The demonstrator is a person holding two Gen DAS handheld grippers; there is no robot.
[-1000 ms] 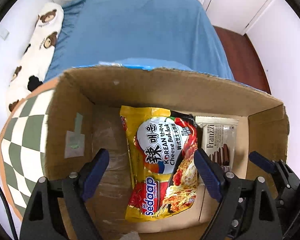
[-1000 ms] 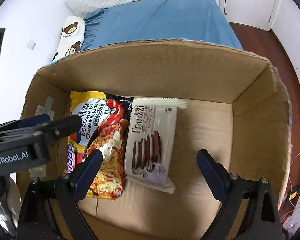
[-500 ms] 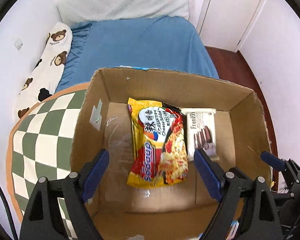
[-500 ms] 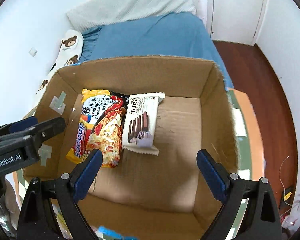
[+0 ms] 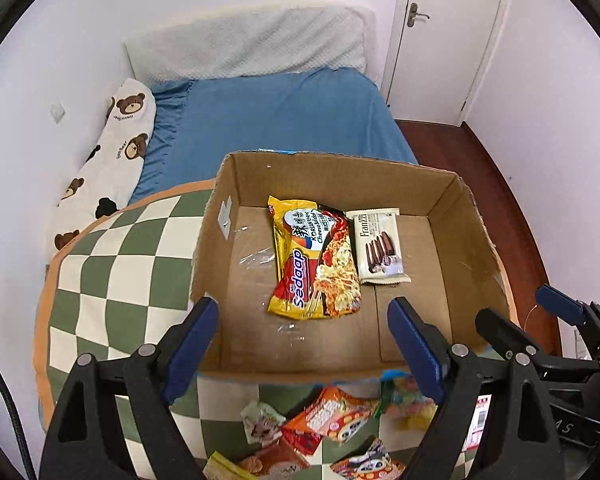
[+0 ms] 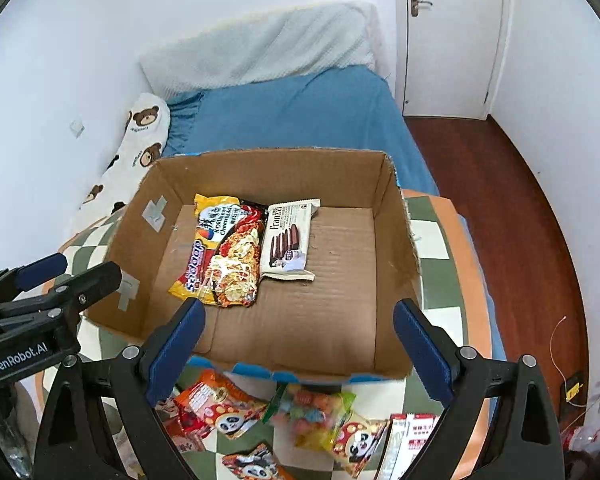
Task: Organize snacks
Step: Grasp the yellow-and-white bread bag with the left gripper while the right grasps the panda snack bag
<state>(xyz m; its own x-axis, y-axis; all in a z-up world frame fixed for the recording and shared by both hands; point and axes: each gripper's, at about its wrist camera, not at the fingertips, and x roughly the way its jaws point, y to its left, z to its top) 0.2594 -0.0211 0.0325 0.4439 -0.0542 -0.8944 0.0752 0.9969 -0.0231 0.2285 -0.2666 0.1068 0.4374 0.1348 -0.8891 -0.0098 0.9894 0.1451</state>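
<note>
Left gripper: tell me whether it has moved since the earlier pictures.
Yes. The left gripper has pulled up and back from the cardboard box, whose near rim now shows.

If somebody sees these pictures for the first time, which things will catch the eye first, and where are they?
The open cardboard box on the checkered cloth stands out, with a yellow noodle packet and a white Franzzi biscuit packet lying side by side inside. In front of the box, more colourful snack packets lie scattered on the cloth. Behind it is a blue bed.
</note>
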